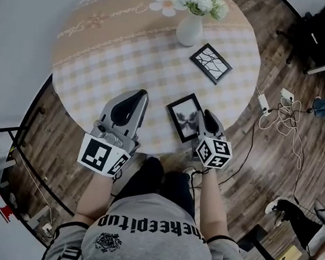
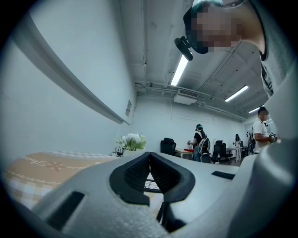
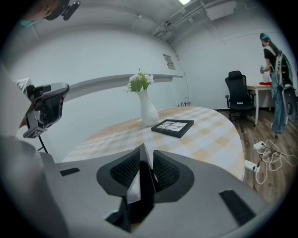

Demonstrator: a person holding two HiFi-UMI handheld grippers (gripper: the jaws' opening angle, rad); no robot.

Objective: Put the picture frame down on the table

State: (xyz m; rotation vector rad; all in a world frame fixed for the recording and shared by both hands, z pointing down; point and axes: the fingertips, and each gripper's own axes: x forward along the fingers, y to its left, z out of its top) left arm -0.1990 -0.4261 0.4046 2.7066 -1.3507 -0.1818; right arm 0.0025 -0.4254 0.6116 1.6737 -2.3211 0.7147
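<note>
A black picture frame (image 1: pixel 184 116) with a grey photo is over the near edge of the round checked table (image 1: pixel 100 61). My right gripper (image 1: pixel 202 118) is shut on its right edge. In the right gripper view the frame (image 3: pixel 141 179) shows edge-on, upright between the pads. Whether it touches the cloth I cannot tell. My left gripper (image 1: pixel 137 95) hovers a little to the left of the frame, shut and holding nothing; its pads (image 2: pixel 139 169) meet at the tips. A second black frame (image 1: pixel 211 62) (image 3: pixel 173 127) lies flat further back.
A white vase (image 1: pixel 189 27) (image 3: pixel 148 110) of white flowers stands at the back of the table. A power strip and cables (image 1: pixel 272 110) lie on the wood floor at the right. An office chair (image 3: pixel 237 90) and a standing person (image 3: pixel 274 69) are beyond the table.
</note>
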